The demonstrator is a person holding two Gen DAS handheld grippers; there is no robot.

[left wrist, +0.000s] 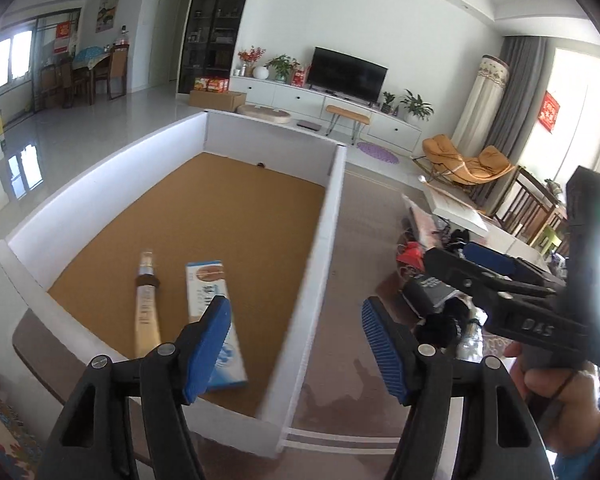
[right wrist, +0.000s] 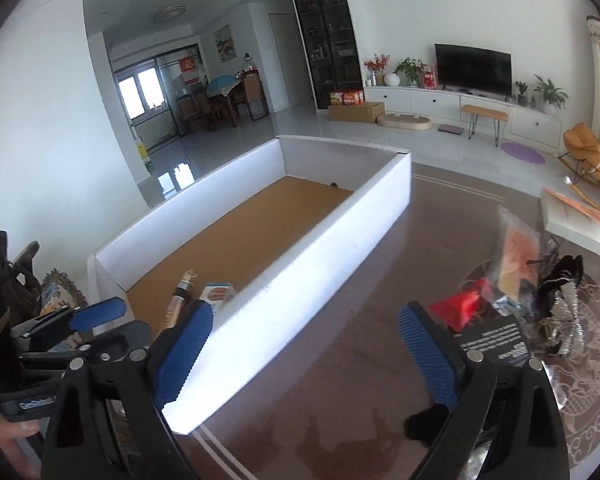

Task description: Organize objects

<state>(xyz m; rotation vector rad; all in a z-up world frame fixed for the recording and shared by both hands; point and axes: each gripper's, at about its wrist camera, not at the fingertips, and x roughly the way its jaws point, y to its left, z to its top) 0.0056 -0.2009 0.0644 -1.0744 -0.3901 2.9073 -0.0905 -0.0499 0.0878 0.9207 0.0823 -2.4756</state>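
Note:
A white-walled box [left wrist: 327,236] with a cork floor stands on the brown table [right wrist: 340,400]. In its near end lie a slim beige tube [left wrist: 146,304] and a blue-and-white carton [left wrist: 214,300], side by side. My left gripper [left wrist: 296,350] hangs open over the box's near right wall, nothing between its blue pads. My right gripper [right wrist: 306,354] is open and empty too, over that wall and the bare table. A pile of small things lies to the right: a red packet [right wrist: 462,306], a black card [right wrist: 496,340], a clear bag [right wrist: 516,252] and silver tinsel [right wrist: 568,320].
A white slab [right wrist: 576,224] lies at the table's far right, beyond a patterned round mat [right wrist: 592,364]. A flowered cushion [right wrist: 60,286] sits left of the box. A person's hand [left wrist: 548,384] holds the right gripper [left wrist: 452,276] above the pile.

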